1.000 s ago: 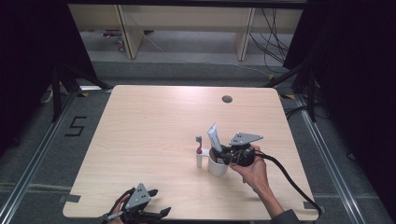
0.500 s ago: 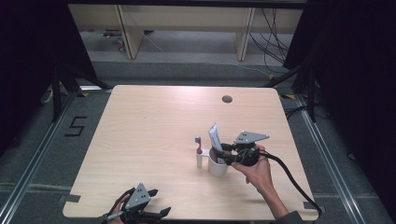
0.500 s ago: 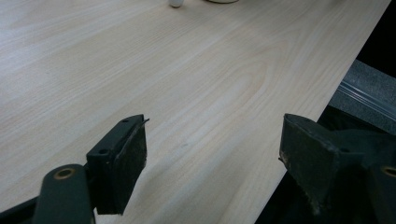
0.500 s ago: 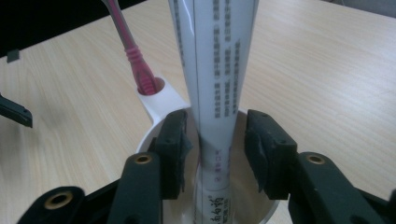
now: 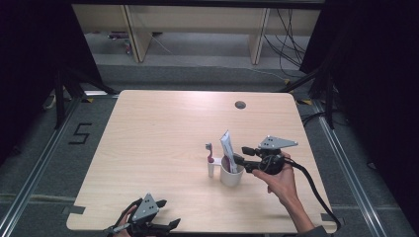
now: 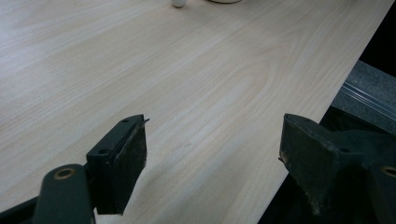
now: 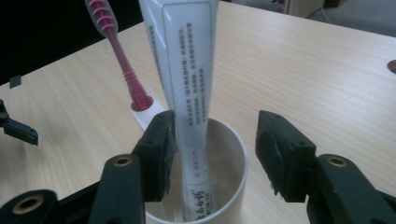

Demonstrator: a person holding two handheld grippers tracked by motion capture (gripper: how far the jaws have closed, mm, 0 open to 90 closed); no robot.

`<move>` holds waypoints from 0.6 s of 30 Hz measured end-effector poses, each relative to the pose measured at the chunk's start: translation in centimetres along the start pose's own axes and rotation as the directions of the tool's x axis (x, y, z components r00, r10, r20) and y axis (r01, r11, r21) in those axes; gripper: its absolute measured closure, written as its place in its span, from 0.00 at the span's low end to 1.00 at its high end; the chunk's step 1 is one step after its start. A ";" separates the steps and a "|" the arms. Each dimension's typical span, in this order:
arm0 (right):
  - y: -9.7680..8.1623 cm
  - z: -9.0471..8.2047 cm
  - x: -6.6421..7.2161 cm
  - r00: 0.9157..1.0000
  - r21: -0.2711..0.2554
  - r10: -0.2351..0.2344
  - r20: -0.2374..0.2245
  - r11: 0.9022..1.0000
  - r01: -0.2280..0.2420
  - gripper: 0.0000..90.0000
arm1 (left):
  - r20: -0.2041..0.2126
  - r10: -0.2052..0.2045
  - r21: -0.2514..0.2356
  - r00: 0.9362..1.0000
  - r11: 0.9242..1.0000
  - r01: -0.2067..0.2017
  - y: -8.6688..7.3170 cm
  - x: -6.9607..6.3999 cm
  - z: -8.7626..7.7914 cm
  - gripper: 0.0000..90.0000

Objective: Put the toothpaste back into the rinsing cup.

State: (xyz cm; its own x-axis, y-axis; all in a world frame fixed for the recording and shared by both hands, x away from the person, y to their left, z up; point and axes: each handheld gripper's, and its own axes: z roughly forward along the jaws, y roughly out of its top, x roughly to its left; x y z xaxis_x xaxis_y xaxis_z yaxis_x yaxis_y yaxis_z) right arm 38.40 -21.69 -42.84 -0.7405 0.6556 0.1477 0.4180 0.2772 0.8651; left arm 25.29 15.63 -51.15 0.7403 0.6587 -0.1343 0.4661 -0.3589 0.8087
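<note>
Toothpaste tube (image 5: 227, 150) is seen placed upright in the cup (image 5: 231, 176); right gripper (image 7: 212, 149), jaws just opened, is released. Left gripper (image 5: 165, 228) is held open, empty, at the surface's (image 5: 163, 128) near edge.

White cup (image 7: 224, 186), white printed tube (image 7: 187, 70), pink toothbrush (image 7: 121, 60), pale woodgrain table (image 5: 163, 133).
</note>
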 end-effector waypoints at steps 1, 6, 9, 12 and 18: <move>0.0 -0.3 0.1 1.000 0.006 0.019 0.005 1.000 -0.019 0.53 | -0.001 -0.001 0.001 1.000 1.000 0.001 0.0 0.0 0.0 0.25; -0.1 -1.2 -0.1 0.999 0.000 0.010 0.038 1.000 -0.010 0.49 | 0.000 0.000 0.002 1.000 1.000 0.000 0.0 0.0 0.0 0.25; -0.3 -1.6 -0.1 0.999 -0.022 0.039 0.030 0.999 -0.038 0.47 | 0.002 -0.004 0.000 1.000 1.000 0.004 0.0 0.0 0.0 0.25; -0.4 -2.0 -0.3 0.998 -0.020 0.039 0.047 0.999 -0.038 0.44 | -0.005 0.020 0.021 1.000 1.000 -0.020 0.0 0.2 -0.1 0.25; -0.9 -2.3 -0.5 0.997 -0.051 0.060 0.056 0.997 -0.057 0.42 | 0.001 0.008 0.010 1.000 1.000 -0.008 0.0 0.1 0.0 0.25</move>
State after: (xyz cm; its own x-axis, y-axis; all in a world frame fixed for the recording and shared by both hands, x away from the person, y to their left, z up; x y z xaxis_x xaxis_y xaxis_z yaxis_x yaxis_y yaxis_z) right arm 37.19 -23.95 -42.59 -0.6838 0.7090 0.1722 0.4318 0.2031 0.8788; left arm 25.32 15.74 -51.18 0.7447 0.6549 -0.1285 0.4649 -0.3709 0.8040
